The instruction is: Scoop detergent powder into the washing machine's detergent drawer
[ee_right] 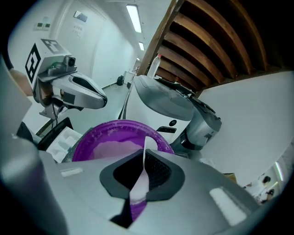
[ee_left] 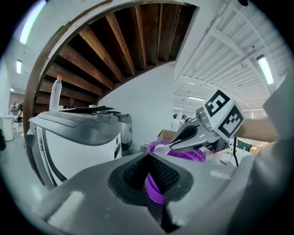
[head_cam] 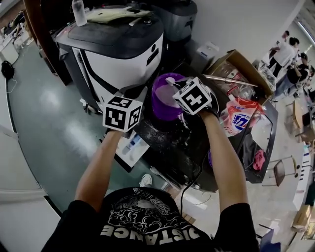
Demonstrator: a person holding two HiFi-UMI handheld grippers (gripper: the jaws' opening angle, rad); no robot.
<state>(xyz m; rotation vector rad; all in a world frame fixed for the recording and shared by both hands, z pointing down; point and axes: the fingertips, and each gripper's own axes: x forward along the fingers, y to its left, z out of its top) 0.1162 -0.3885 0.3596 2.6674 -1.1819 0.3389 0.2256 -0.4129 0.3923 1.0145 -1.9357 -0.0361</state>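
A purple tub (head_cam: pixel 166 98) of white powder stands on a black table beside the washing machine (head_cam: pixel 118 49). My left gripper (head_cam: pixel 145 98) is shut on the tub's near-left rim (ee_left: pixel 154 188). Over the tub's top, my right gripper (head_cam: pixel 178 87) is shut on the handle of a white scoop (ee_right: pixel 139 183); the scoop (ee_left: pixel 161 148) juts from its jaws above the powder (ee_right: pixel 115 149). The machine's white detergent drawer (head_cam: pixel 132 146) is pulled out below my left forearm, left of the tub, and its compartments (ee_right: pixel 64 140) show.
A plastic bottle (head_cam: pixel 78 12) and a cloth lie on top of the machine. A detergent bag (head_cam: pixel 238 118) and a cardboard box (head_cam: pixel 238 66) sit right of the tub. Spilled powder dusts the black table (head_cam: pixel 167 142). People stand at far right (head_cam: pixel 288 51).
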